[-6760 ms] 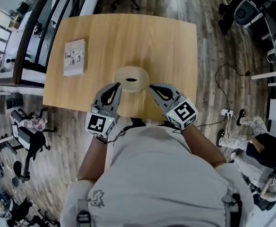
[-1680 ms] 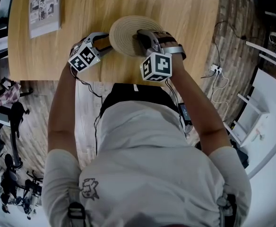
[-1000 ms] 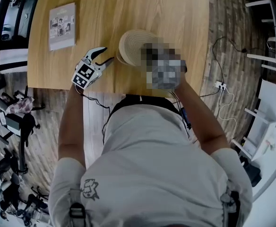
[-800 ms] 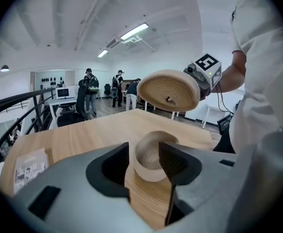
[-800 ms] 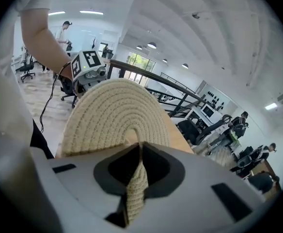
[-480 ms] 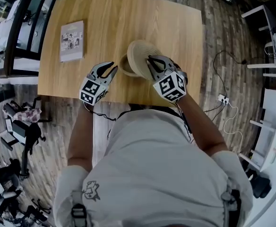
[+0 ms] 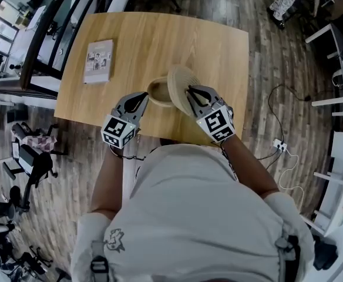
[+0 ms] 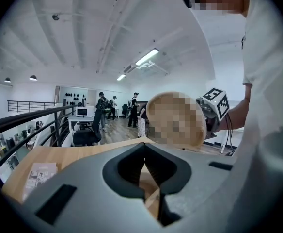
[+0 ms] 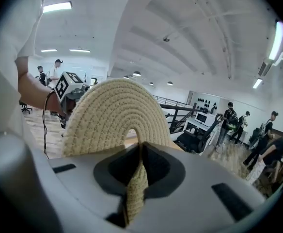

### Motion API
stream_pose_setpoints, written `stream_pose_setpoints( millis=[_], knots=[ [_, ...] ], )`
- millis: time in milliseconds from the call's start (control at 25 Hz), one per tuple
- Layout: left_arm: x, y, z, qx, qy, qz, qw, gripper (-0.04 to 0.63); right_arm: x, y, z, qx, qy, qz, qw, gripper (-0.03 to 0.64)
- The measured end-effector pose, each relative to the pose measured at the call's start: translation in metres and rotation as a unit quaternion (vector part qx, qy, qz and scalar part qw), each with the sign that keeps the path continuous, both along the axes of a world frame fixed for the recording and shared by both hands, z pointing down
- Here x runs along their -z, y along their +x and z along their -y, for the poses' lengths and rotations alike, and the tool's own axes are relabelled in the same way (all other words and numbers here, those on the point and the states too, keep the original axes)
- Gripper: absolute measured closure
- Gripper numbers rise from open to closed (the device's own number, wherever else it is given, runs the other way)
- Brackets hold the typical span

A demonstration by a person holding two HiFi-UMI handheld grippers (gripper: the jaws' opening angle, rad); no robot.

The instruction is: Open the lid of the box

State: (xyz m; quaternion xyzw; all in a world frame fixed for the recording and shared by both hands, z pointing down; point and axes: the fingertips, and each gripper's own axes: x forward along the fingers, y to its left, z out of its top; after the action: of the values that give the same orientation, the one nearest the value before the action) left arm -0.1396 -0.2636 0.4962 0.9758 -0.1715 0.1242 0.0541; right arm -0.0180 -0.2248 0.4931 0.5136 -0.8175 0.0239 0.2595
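Note:
A round woven box [image 7: 158,90] stands uncovered near the front edge of the wooden table [image 7: 160,40]. Its woven lid [image 7: 179,86] is tilted up on edge just right of the box opening. My right gripper [image 7: 190,91] is shut on the lid. In the right gripper view the lid [image 9: 115,115] rises above the jaws, with a woven strip pinched in my right gripper [image 9: 140,147]. My left gripper [image 7: 144,96] sits at the box's left side, shut with nothing between its jaws. In the left gripper view my left gripper [image 8: 145,147] points toward the raised lid.
A booklet [image 7: 98,61] lies at the table's far left. Office chairs, railings and cables surround the table on a wood floor. People stand far off in the room [image 8: 102,108].
The left gripper's jaws have closed and it sits nearer the box. The right gripper has tipped the lid further upright, off the box.

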Motion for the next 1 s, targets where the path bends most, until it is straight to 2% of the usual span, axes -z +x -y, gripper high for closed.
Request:
stream_pose_setpoints(
  millis=[400,600,840,1000],
  knots=[
    [0.032,0.043,-0.089,0.037,0.010,-0.025,0.9990,0.591,0.024,0.045,-0.070,0.032,0.037,0.020,0.999,0.589],
    [0.046,0.060,-0.129,0.061,0.025,-0.038,0.9971,0.591,0.027,0.063,-0.109,0.039,0.045,0.047,0.997,0.589],
    [0.050,0.064,-0.171,0.091,0.028,-0.051,0.9941,0.591,0.035,0.068,-0.145,0.052,0.055,0.084,0.994,0.589],
    [0.052,0.059,-0.195,0.099,0.031,-0.047,0.9935,0.591,0.042,0.064,-0.164,0.052,0.061,0.101,0.992,0.588]
  ],
)
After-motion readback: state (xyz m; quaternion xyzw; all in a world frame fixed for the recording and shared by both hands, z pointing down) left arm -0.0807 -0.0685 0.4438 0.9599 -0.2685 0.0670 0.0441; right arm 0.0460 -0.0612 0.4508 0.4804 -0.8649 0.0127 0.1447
